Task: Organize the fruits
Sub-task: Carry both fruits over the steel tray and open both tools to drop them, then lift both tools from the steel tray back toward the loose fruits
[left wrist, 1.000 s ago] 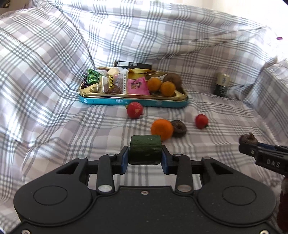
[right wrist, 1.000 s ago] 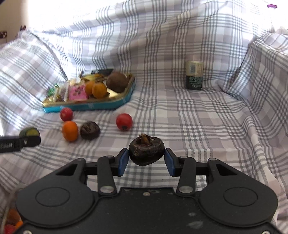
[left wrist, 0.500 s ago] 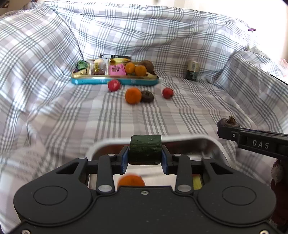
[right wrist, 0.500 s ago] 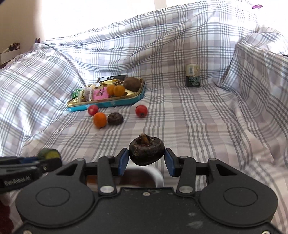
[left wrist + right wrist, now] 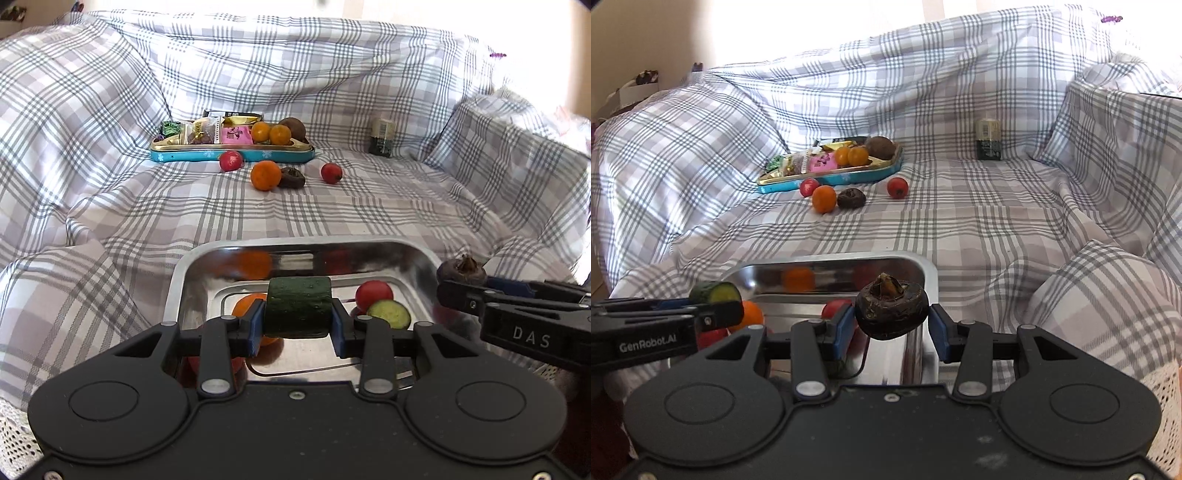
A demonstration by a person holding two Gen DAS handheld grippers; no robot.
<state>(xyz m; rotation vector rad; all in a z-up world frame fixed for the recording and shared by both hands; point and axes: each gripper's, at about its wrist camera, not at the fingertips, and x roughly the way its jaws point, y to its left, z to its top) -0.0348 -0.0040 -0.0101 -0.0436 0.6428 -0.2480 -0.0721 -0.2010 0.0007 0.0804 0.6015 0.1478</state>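
Observation:
My left gripper [image 5: 298, 325] is shut on a green cucumber piece [image 5: 298, 310] above a steel tray [image 5: 177, 280]. The tray holds an orange [image 5: 245, 306], a red fruit [image 5: 373, 293] and a cucumber slice [image 5: 389, 314]. My right gripper [image 5: 892, 326] is shut on a dark water chestnut [image 5: 892, 312] over the tray's right rim [image 5: 929, 273]. It also shows in the left wrist view [image 5: 461, 275]. The left gripper shows in the right wrist view [image 5: 716, 295]. On the cloth farther off lie an orange [image 5: 265, 175], a dark chestnut [image 5: 291, 178] and two red fruits [image 5: 331, 172].
A blue and gold tin [image 5: 229, 153] with sweets and fruit sits at the back on the plaid cloth. A small dark jar [image 5: 382, 138] stands at the back right. Cloth-covered cushions rise on both sides.
Both grippers have pulled back from the loose fruit with their loads. The steel tray has come into view beneath them.

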